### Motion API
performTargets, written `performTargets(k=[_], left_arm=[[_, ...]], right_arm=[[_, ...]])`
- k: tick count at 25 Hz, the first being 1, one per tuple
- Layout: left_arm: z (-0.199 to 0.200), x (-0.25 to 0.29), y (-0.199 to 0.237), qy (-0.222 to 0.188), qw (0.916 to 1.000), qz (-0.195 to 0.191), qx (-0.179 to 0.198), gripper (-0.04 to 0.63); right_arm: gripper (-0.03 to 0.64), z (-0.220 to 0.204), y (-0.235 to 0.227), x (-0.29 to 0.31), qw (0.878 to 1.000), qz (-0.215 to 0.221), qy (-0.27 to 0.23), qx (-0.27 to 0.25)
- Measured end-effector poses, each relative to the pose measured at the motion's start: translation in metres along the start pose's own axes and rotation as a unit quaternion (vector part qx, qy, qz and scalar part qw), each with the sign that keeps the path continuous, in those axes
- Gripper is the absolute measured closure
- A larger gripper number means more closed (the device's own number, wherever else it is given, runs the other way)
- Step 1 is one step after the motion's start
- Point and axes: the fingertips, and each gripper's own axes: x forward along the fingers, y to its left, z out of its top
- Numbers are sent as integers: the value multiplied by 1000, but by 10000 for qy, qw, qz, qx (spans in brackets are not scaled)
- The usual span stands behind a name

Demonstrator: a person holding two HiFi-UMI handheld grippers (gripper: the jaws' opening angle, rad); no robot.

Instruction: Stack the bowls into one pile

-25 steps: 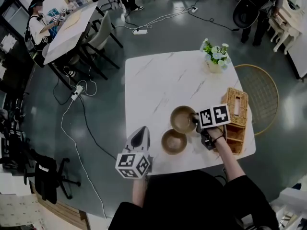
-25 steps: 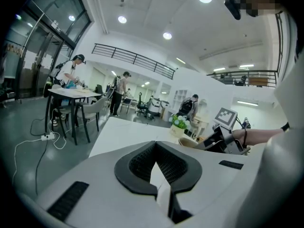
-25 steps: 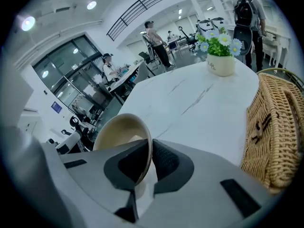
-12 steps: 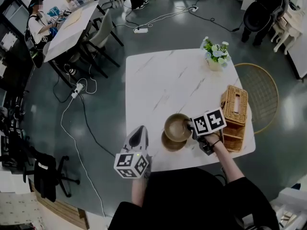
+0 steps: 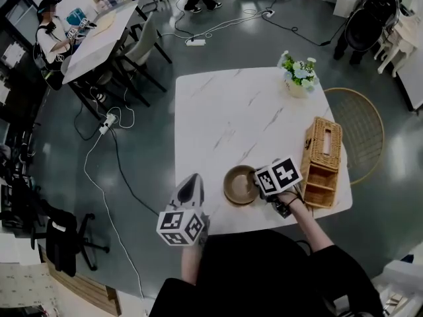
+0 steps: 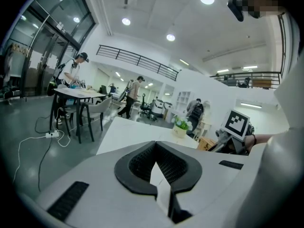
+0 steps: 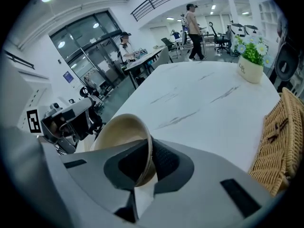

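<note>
The right gripper [image 7: 148, 148] has its jaws pinched narrow on the rim of a tan bowl [image 5: 238, 183], rim wall squeezed right between them. The bowl's near the front edge of the white marble surface [image 5: 225, 111], just left of a wicker basket [image 5: 322, 157]. From the head view only one round outline shows there, so can't tell if another bowl is under it. The left gripper [image 6: 156, 151] hangs off the surface's front-left corner, jaws together with nothing in them. A flower pot [image 5: 297, 78] is way over at the far right corner.
</note>
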Motion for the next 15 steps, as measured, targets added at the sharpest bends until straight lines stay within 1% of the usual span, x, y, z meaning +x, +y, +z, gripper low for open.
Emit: performTargets(k=[8,15], left_arm=[[-1,-1,0,-1,10000,-10,-29,581],[-4,-1,1,23,10000,-24,-46,581]], right_arm=[[588,-8,3,8,9989,-256,153,-361],[588,-14,3,14,9971,-455,253,-560]])
